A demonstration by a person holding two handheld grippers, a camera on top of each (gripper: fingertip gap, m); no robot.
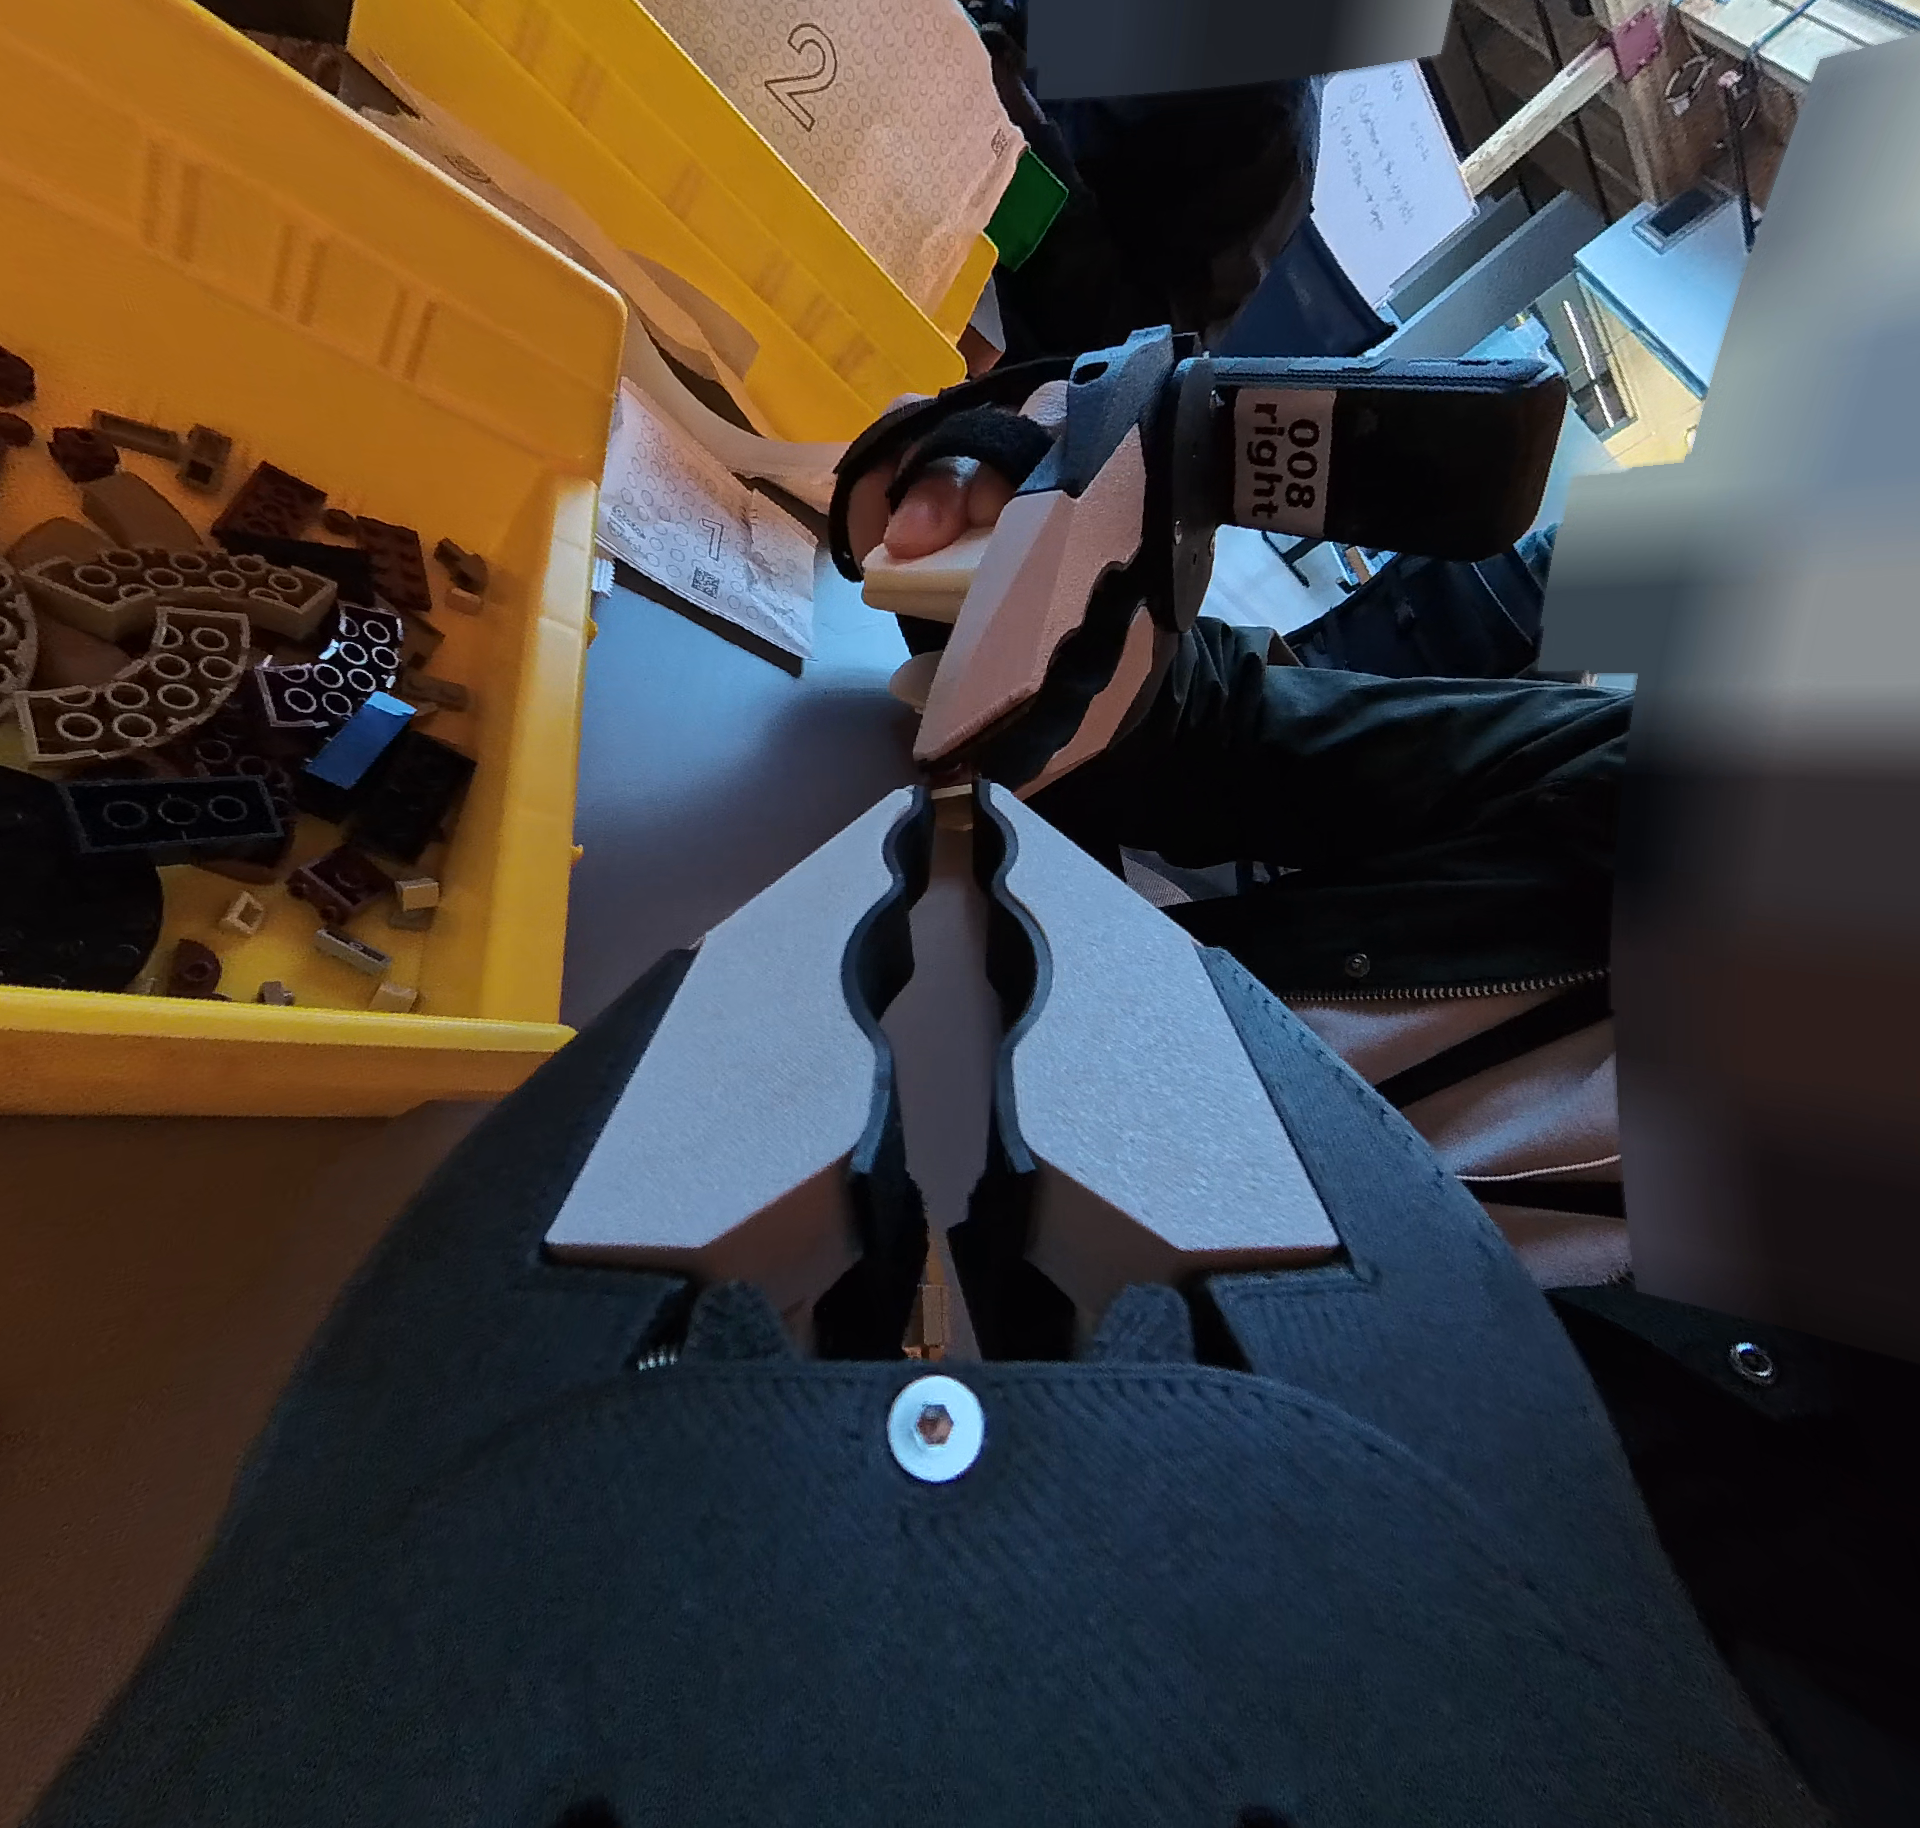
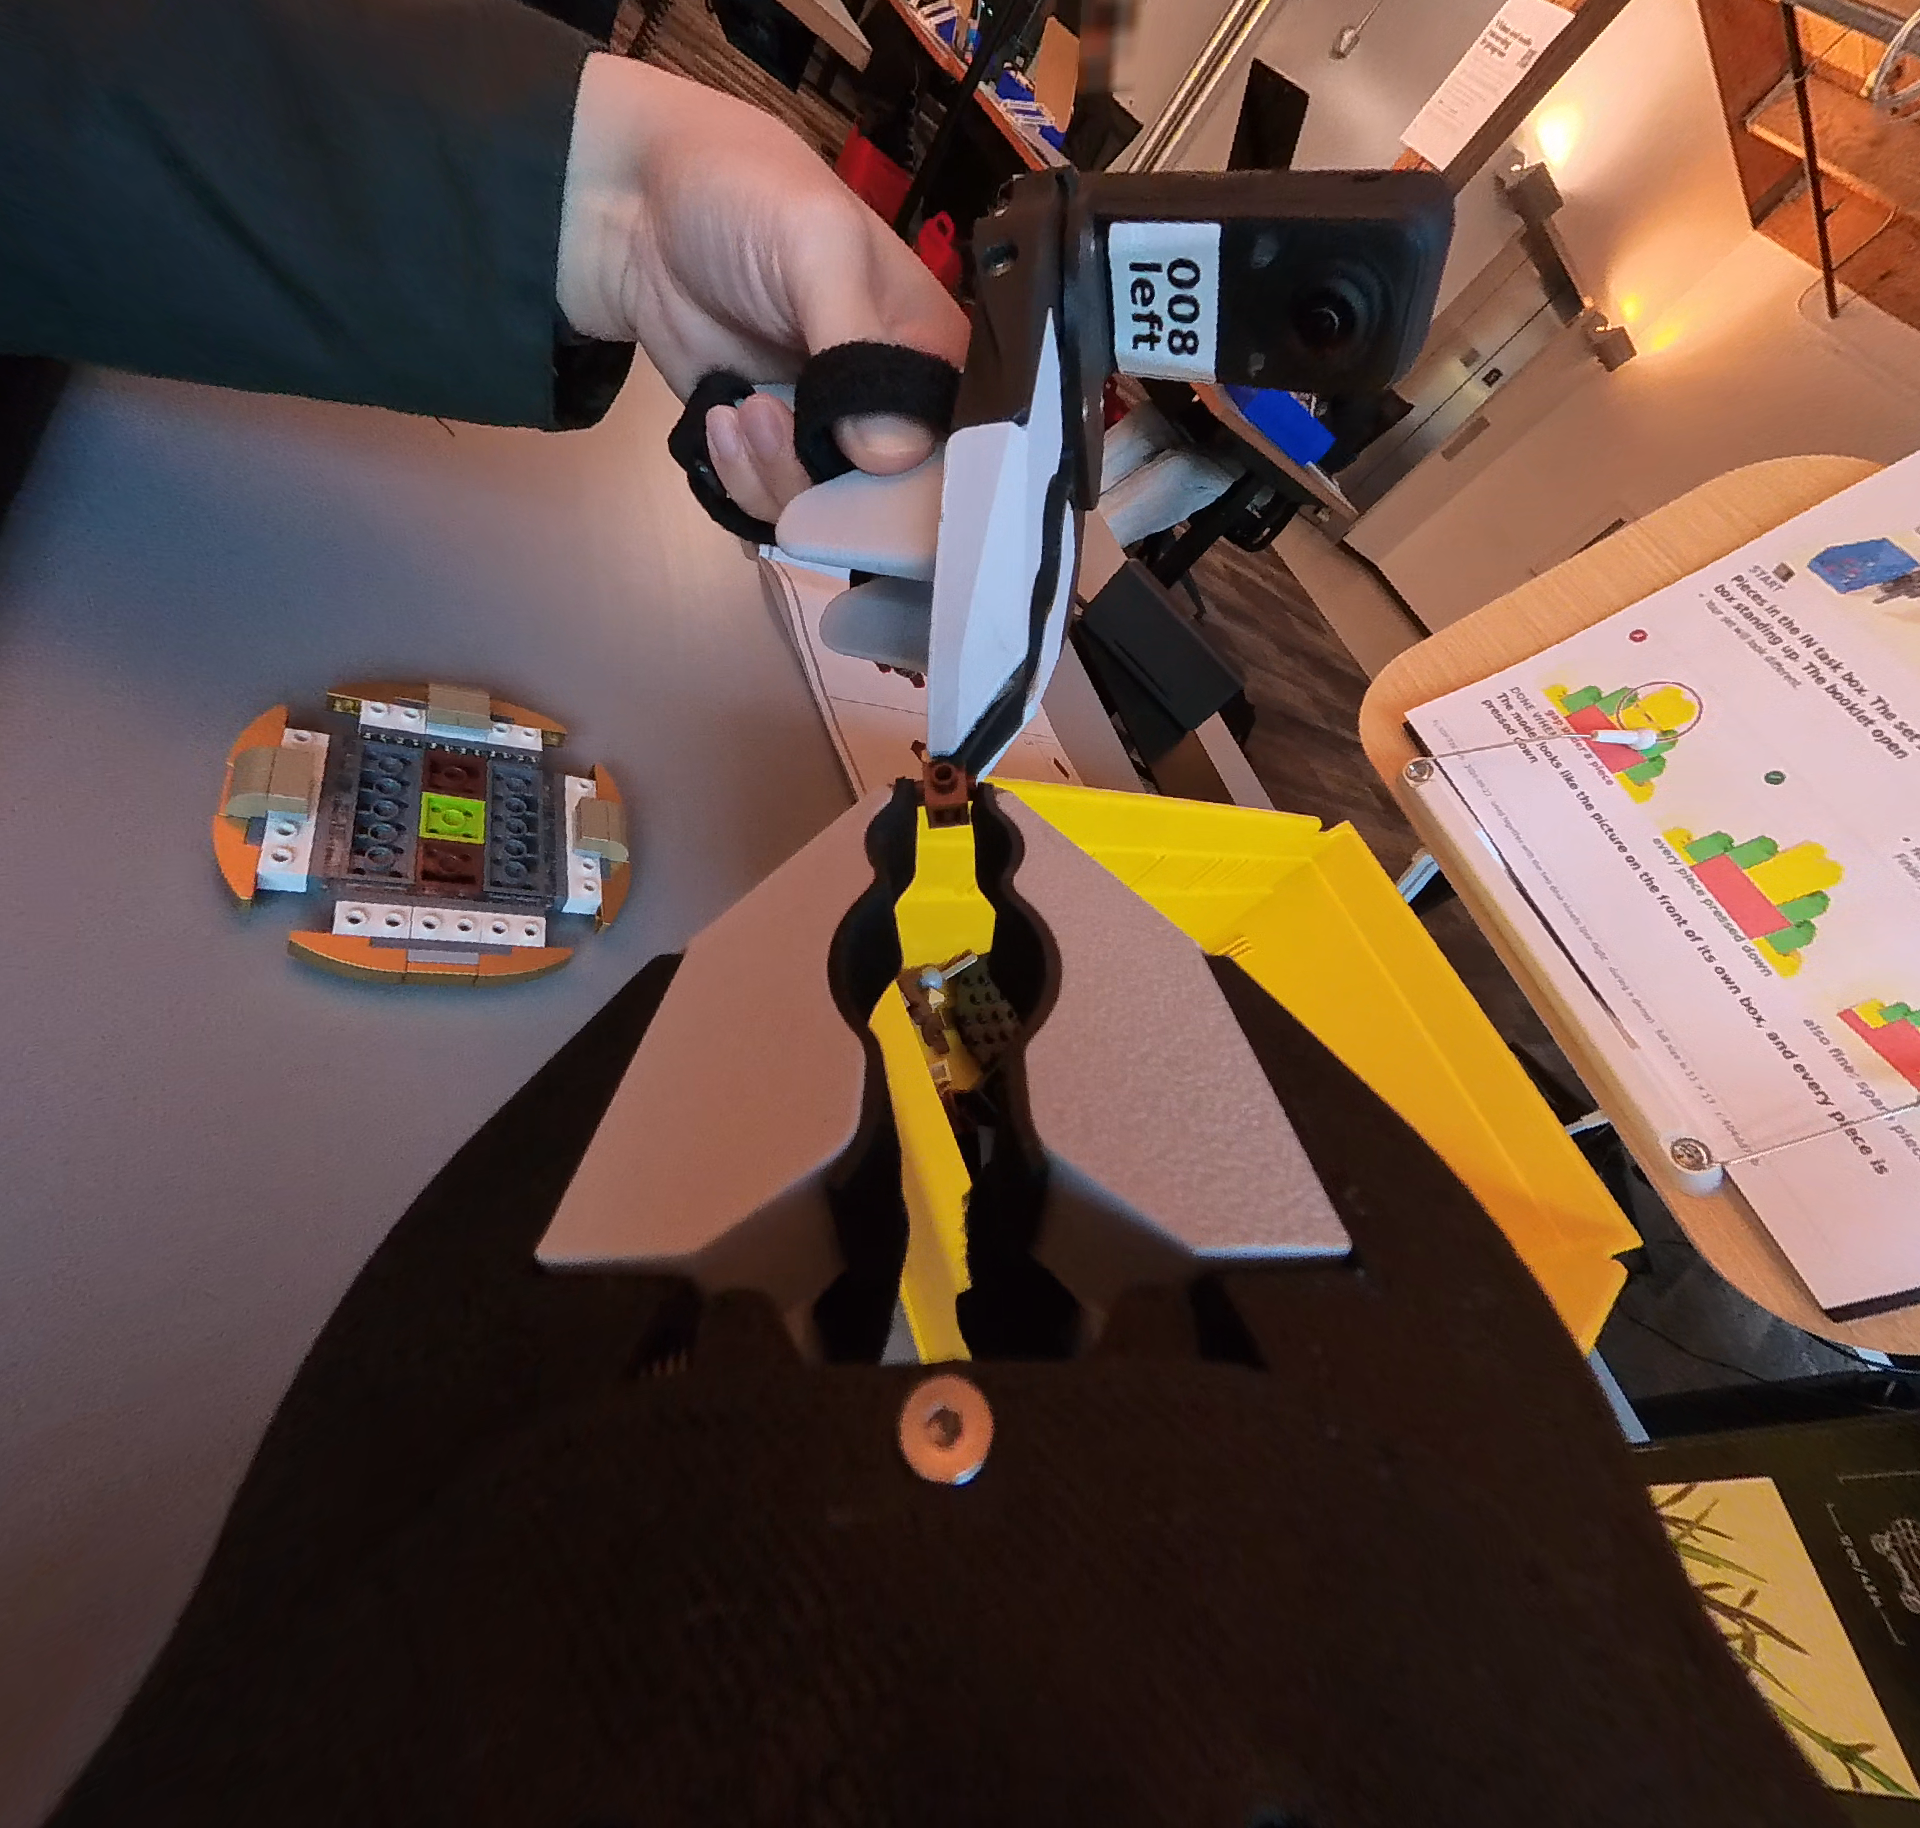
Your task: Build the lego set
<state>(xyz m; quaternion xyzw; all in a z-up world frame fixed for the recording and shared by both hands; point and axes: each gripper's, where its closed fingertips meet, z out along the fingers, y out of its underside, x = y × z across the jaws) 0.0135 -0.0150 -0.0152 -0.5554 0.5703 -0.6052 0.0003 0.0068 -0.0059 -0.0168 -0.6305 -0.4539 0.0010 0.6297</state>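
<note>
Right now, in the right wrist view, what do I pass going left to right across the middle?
Round lego build on the grey table → brown piece pinched between the two claw tips → yellow bin → instruction sheet.

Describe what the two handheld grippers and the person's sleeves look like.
Both the left gripper and the right gripper have black ribbed printed bodies, a silver screw at the centre, and pale grey wedge-shaped fingers with wavy black inner edges. Each carries a black camera block with a white label. Black fabric loops ring the person's fingers. Sleeves are dark green.
</note>
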